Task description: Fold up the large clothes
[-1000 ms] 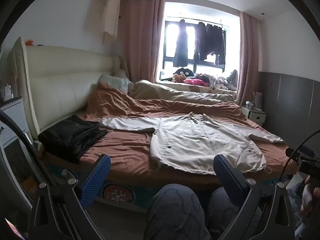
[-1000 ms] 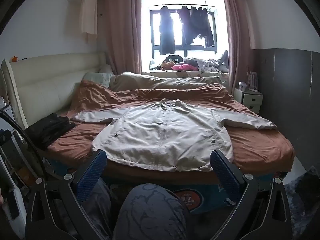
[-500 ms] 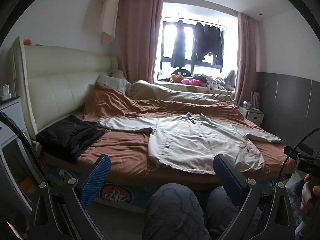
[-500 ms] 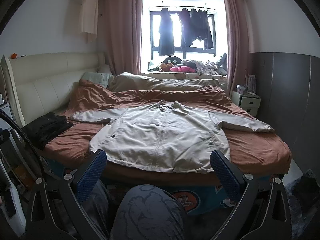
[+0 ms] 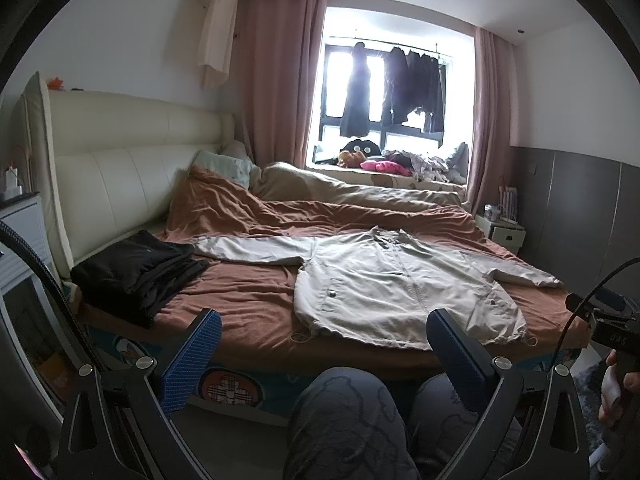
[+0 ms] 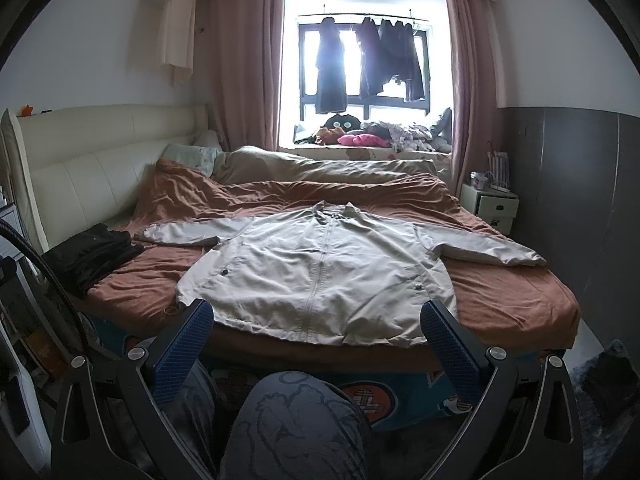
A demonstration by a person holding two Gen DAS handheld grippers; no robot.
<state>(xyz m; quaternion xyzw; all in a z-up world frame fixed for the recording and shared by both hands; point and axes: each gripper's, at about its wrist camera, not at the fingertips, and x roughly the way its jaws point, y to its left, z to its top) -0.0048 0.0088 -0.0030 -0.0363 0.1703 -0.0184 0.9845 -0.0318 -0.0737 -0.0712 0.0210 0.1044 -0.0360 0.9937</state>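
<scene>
Closer to the bed [image 6: 520, 292] than a second ago in both views, and a little higher, with more of the jacket [image 6: 320, 276] filling the right view. Left tool [image 5: 324, 332] spread wide, blue pads [image 5: 196, 356] far apart, holding nothing, hovering short of the bed edge. Right tool [image 6: 318, 328] likewise wide apart and empty, framing the jacket hem between its pads [image 6: 448, 356]. Jacket pale beige, lying flat and front-up on the brown sheet [image 5: 248, 300], zipped shut, collar toward the window [image 6: 364, 68], hem at the near bed edge. Both sleeves stretched out to the sides: one reaching toward the black pile [image 5: 136, 272], the other toward the far corner by the nightstand [image 6: 490, 206]. Black pile folded, sitting on the bed corner beside the headboard [image 5: 120, 176], just clear of the sleeve cuff. Rumpled duvet [image 6: 280, 192] bunched beyond the collar. Dark clothes [image 6: 360, 60] hanging on a rail across the window, pink curtains [image 6: 240, 68] at each side. Knees [image 5: 352, 420] in patterned grey trousers low in both views, in front of the bed. Part of a hand [image 5: 620, 392] gripping the other handle at the right edge of the left view.
</scene>
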